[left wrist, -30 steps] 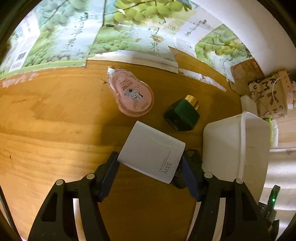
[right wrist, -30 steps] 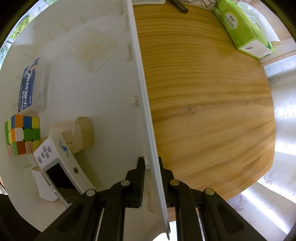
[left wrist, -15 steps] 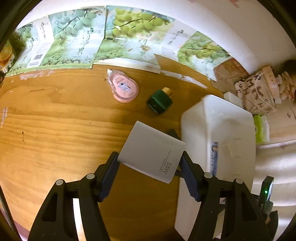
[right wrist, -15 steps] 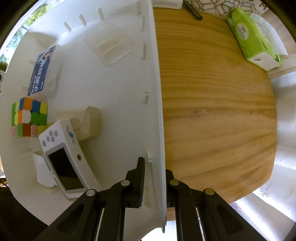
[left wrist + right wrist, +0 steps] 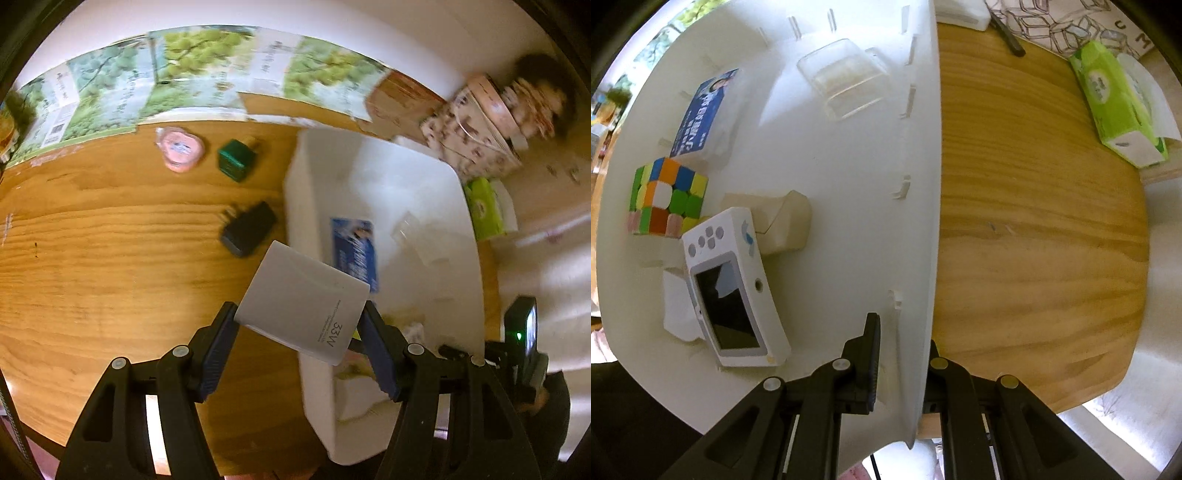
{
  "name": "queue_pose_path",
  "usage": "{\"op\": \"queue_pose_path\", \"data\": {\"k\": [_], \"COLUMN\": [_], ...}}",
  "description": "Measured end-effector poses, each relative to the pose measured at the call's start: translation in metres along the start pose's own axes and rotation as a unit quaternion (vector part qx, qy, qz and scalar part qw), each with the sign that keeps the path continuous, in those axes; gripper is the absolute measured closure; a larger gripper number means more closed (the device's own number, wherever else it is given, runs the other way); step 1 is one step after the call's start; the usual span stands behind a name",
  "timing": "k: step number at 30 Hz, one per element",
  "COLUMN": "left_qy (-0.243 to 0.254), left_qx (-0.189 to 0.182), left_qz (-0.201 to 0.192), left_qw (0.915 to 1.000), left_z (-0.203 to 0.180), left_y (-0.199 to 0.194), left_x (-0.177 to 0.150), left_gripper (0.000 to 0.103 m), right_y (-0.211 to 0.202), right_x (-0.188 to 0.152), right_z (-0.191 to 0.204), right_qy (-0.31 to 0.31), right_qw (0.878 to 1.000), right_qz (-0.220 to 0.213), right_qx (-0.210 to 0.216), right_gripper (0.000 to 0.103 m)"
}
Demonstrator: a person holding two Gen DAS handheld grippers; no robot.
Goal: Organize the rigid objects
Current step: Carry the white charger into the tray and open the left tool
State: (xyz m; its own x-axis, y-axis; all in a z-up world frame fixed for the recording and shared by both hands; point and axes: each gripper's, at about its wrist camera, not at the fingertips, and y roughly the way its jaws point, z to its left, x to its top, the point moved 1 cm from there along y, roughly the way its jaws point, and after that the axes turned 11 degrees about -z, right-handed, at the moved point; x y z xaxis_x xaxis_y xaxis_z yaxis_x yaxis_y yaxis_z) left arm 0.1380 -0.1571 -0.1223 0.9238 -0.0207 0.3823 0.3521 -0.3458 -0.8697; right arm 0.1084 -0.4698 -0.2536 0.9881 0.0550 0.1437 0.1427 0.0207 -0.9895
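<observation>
Left gripper (image 5: 299, 325) clamps a white box (image 5: 303, 302) marked 33W, held over the near wall of the white bin (image 5: 314, 376); only this view shows the black adapter (image 5: 248, 228), green bottle (image 5: 236, 158) and pink tape case (image 5: 180, 148) out on the table (image 5: 110, 258). Right gripper (image 5: 903, 354) is nearly closed, pinching the bin's side wall. Only its view shows the cube (image 5: 666, 195) and handheld console (image 5: 733, 288) inside.

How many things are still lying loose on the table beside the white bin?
3: a pink tape dispenser and a green bottle near the back, a black plug close to the white bin. More may be out of view.
</observation>
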Motion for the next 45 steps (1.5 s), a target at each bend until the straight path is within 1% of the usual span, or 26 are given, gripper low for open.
{"op": "queue_pose_path", "data": {"k": [9,14,19,22,24,26,28,29,34,42,43,45], "left_qy": [0.041,0.051,0.051,0.043,0.036,0.035,0.031,0.027,0.001,-0.006,-0.011,-0.015], "left_qx": [-0.018,-0.023,-0.013,-0.005,0.002,0.009,0.018,0.021,0.034,0.064,0.056,0.053], "left_qz": [0.017,0.040,0.078,0.091,0.093,0.085,0.075,0.070,0.048,0.021,0.018,0.012], "left_qw": [0.9989,0.9976,0.9955,0.9949,0.9950,0.9958,0.9966,0.9970,0.9983,0.9977,0.9982,0.9984], "left_z": [-0.053,-0.074,-0.087,-0.089,-0.090,-0.091,-0.091,-0.090,-0.079,-0.064,-0.062,-0.063], "left_y": [0.008,0.026,0.049,0.057,0.058,0.058,0.055,0.054,0.046,0.034,0.032,0.029], "left_x": [-0.025,-0.038,-0.053,-0.056,-0.055,-0.051,-0.047,-0.045,-0.033,-0.023,-0.022,-0.020], "left_gripper": [0.034,0.034,0.034,0.034,0.033,0.032,0.026,0.025,0.025,0.025,0.025,0.025], "right_y": [-0.005,-0.005,-0.004,-0.004,-0.003,-0.004,-0.005,-0.005,-0.006,-0.007,-0.007,-0.007], "right_x": [-0.024,-0.029,-0.032,-0.033,-0.034,-0.034,-0.034,-0.034,-0.034,-0.034,-0.034,-0.034], "right_z": [0.020,0.026,0.032,0.033,0.034,0.035,0.037,0.036,0.036,0.039,0.039,0.039], "right_qy": [-0.039,-0.063,-0.086,-0.094,-0.097,-0.104,-0.111,-0.113,-0.123,-0.127,-0.126,-0.126], "right_qw": [0.999,0.998,0.996,0.995,0.995,0.994,0.993,0.993,0.992,0.991,0.991,0.991], "right_qz": [-0.010,-0.014,-0.018,-0.019,-0.020,-0.021,-0.022,-0.023,-0.024,-0.024,-0.024,-0.024], "right_qx": [0.010,0.014,0.017,0.022,0.025,0.026,0.026,0.027,0.030,0.029,0.029,0.029], "right_gripper": [0.092,0.092,0.092,0.092,0.092,0.092,0.092,0.092,0.092,0.093,0.093,0.093]}}
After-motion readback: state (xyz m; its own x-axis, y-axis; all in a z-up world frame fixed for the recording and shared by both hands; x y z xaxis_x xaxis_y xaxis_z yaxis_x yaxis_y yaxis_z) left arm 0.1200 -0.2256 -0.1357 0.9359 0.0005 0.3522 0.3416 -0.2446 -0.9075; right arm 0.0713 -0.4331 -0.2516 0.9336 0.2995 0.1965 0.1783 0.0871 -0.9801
